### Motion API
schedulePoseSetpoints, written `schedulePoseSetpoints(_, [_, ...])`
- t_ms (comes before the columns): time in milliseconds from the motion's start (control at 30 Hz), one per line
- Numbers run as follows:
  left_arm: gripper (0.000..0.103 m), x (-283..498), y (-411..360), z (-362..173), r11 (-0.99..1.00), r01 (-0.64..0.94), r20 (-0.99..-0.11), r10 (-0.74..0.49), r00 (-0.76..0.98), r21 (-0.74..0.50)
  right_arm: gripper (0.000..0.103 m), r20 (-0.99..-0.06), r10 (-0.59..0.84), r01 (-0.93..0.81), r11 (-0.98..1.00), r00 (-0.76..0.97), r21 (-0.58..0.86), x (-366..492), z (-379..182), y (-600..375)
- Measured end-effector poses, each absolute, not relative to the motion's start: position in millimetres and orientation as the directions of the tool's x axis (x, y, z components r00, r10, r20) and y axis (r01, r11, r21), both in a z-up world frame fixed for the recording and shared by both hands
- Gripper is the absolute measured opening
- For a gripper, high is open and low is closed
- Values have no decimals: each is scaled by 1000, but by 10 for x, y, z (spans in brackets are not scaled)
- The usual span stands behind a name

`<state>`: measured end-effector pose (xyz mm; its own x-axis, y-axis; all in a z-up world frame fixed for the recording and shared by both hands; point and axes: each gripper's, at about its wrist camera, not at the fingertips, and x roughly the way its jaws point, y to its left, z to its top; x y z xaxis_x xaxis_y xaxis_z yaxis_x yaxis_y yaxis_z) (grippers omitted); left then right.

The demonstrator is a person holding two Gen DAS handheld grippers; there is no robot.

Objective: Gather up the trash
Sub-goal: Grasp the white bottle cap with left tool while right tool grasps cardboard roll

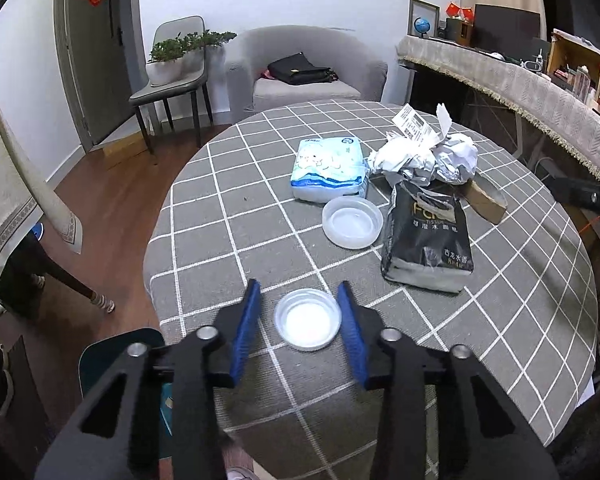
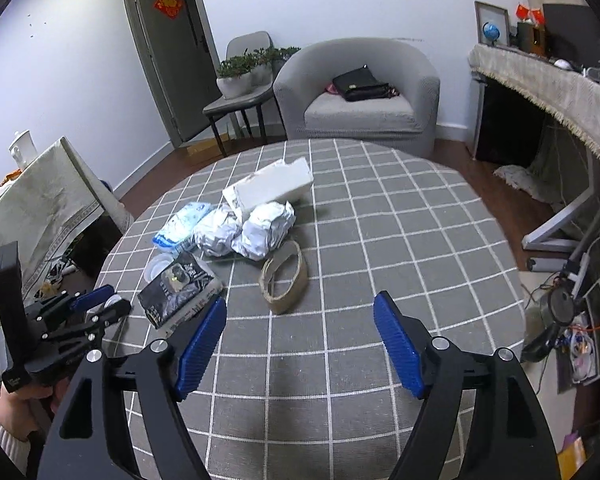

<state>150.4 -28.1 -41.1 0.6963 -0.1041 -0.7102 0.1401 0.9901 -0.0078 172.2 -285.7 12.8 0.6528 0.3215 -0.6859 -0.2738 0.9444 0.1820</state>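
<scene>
The small clear plastic lid lies flat near the table's six o'clock edge, between the left gripper's narrowed blue pads, not yet pinched. It looks light, thin, slick and springy, so rim edges seem the place to grip. At two o'clock lies a black tissue pack; the right gripper hangs wide, empty

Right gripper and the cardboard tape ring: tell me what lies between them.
Nothing: in the right wrist view, only bare checked tablecloth lies between the open right gripper and the cardboard tape ring. The black tissue pack sits off to the left.
</scene>
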Motion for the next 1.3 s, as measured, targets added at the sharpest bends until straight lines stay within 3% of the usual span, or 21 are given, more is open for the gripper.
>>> schedulePoseSetpoints(500, [32,1472,-240,-294,988,140,-695,-141,705,-59,77,-708,324,-334,933,627,132,1865,10,-2553])
schedulePoseSetpoints(733, [32,1422,-162,-172,986,135,-669,-168,724,-100,61,-744,263,-346,937,615,46,1965,-125,-2372])
schedulePoseSetpoints(1100, [32,1336,22,-76,986,118,-648,-168,743,-121,33,-762,215,-297,954,611,32,2166,-210,-2308])
schedulePoseSetpoints(1300, [32,1289,180,-39,987,97,-640,-156,752,-126,31,-765,195,-278,960,614,22,2144,-142,-2237])
